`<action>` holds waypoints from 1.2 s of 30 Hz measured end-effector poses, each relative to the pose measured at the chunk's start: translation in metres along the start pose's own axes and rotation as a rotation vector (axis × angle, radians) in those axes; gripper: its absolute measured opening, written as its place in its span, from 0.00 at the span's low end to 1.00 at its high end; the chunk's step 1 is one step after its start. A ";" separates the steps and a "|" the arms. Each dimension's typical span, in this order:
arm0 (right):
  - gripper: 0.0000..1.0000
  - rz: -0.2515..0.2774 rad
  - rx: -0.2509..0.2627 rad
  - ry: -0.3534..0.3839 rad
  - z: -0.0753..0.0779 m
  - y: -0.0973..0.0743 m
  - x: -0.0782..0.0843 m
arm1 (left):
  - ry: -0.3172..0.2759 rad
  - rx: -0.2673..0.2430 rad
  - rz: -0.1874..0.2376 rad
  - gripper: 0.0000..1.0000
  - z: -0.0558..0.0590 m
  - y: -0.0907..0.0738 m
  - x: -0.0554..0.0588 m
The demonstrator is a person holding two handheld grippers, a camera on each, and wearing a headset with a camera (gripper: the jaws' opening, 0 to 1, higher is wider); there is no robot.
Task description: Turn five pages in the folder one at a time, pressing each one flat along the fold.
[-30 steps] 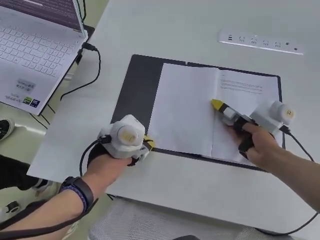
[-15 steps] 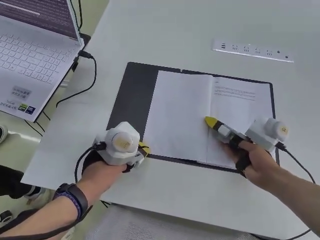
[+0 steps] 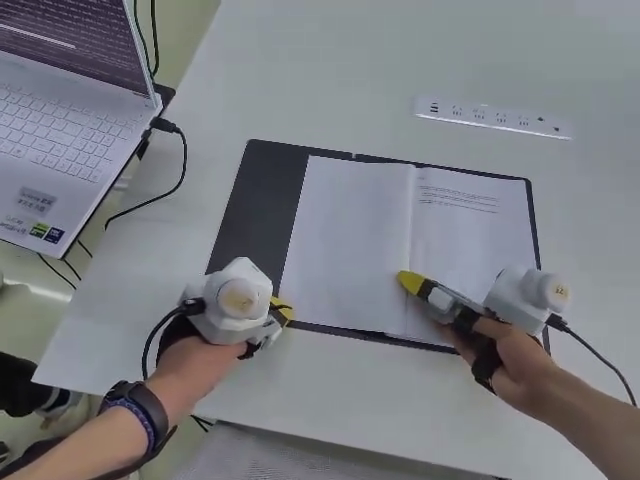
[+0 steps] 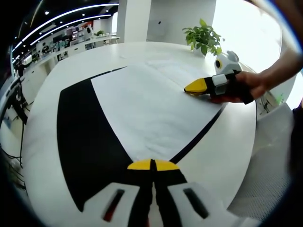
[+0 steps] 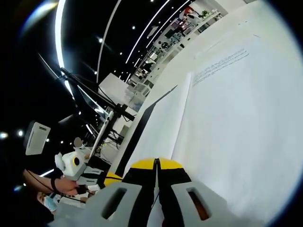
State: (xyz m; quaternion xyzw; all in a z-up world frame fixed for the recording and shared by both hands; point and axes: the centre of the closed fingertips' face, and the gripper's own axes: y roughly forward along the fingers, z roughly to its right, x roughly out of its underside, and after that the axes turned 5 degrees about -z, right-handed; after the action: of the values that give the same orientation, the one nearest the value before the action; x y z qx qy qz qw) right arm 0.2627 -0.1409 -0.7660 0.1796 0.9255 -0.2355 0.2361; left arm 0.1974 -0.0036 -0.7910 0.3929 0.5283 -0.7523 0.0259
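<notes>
A black folder [image 3: 262,205] is seen lying open on a white desk [image 3: 330,70], viewed from above in the head view. Its left inside cover is bare. A blank page [image 3: 345,240] is laid flat to the right of that cover. A printed page [image 3: 470,240], with a few lines of small text at its top, is laid to the right of the fold [image 3: 411,220].

The right tool [image 3: 408,283] is held in the right hand [image 3: 510,355] at the folder's near right side. Its yellow-tipped jaws are brought together with nothing between them, and the tip is laid on the paper at the fold, toward the near edge.

The left tool [image 3: 279,314] is held in the left hand [image 3: 205,350] at the folder's near left corner. Its jaws are likewise closed on nothing, and in the left gripper view they are pointed across the black cover toward the pages. Whether its tips are touching the cover cannot be told.

An open laptop [image 3: 60,100] is placed at the far left. A dark cable [image 3: 184,155] is run from it across the desk, and a white power strip [image 3: 495,117] is laid beyond the folder.
</notes>
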 end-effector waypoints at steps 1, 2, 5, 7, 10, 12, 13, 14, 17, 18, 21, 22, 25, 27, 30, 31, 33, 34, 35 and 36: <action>0.00 0.000 0.000 0.000 0.001 0.000 0.001 | -0.001 0.001 0.001 0.00 0.000 0.000 0.000; 0.00 0.001 0.000 0.003 0.001 -0.002 0.002 | -0.001 0.002 0.001 0.00 0.000 0.000 0.000; 0.00 0.003 0.000 0.009 0.003 -0.004 0.007 | -0.001 0.004 0.003 0.00 0.000 0.000 0.000; 0.00 0.009 -0.003 0.027 0.002 -0.007 0.010 | -0.002 0.004 0.006 0.00 0.000 0.000 0.000; 0.00 0.021 -0.007 0.044 0.003 -0.010 0.016 | -0.004 0.003 0.008 0.00 0.000 0.000 0.000; 0.00 0.023 -0.009 0.049 0.003 -0.012 0.020 | -0.003 0.004 0.008 0.00 0.000 0.000 0.000; 0.00 0.021 -0.011 0.050 0.002 -0.013 0.022 | -0.004 0.005 0.008 0.00 0.000 0.000 0.000; 0.00 0.019 -0.012 0.052 0.002 -0.013 0.024 | -0.004 0.006 0.008 0.00 0.000 0.000 0.000; 0.00 0.003 -0.019 0.055 -0.001 -0.015 0.031 | -0.002 0.006 0.010 0.00 0.000 0.000 0.000; 0.00 -0.003 -0.022 0.054 -0.002 -0.016 0.034 | -0.002 0.006 0.011 0.00 0.000 0.000 0.000; 0.00 -0.009 -0.020 0.050 -0.004 -0.019 0.039 | -0.004 0.005 0.014 0.00 0.000 0.000 0.000; 0.00 -0.010 -0.017 0.047 -0.005 -0.019 0.040 | -0.004 0.005 0.014 0.00 0.000 0.000 0.000; 0.00 -0.018 -0.010 0.040 -0.006 -0.020 0.043 | -0.002 0.006 0.014 0.00 0.000 0.000 0.000; 0.00 -0.026 -0.010 0.037 -0.007 -0.021 0.046 | -0.001 0.006 0.014 0.00 0.000 0.000 0.000; 0.00 -0.038 -0.007 0.034 -0.008 -0.023 0.051 | 0.001 0.006 0.014 0.00 0.000 0.000 0.000; 0.00 -0.039 -0.007 0.033 -0.008 -0.023 0.052 | 0.001 0.007 0.014 0.00 0.000 0.000 0.000; 0.00 -0.045 -0.005 0.038 -0.010 -0.024 0.054 | 0.003 0.008 0.013 0.00 0.000 0.000 0.000; 0.00 -0.049 -0.007 0.054 -0.010 -0.024 0.055 | 0.004 0.010 0.012 0.00 0.000 0.000 0.000; 0.00 -0.051 -0.007 0.054 -0.010 -0.025 0.056 | 0.004 0.010 0.012 0.00 0.000 0.000 0.000; 0.00 -0.053 -0.006 0.053 -0.010 -0.025 0.057 | 0.007 0.012 0.011 0.00 0.001 0.000 0.000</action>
State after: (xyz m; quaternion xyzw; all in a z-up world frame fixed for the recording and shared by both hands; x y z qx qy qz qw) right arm 0.2006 -0.1437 -0.7788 0.1608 0.9366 -0.2339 0.2056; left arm 0.1970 -0.0039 -0.7910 0.3983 0.5219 -0.7539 0.0258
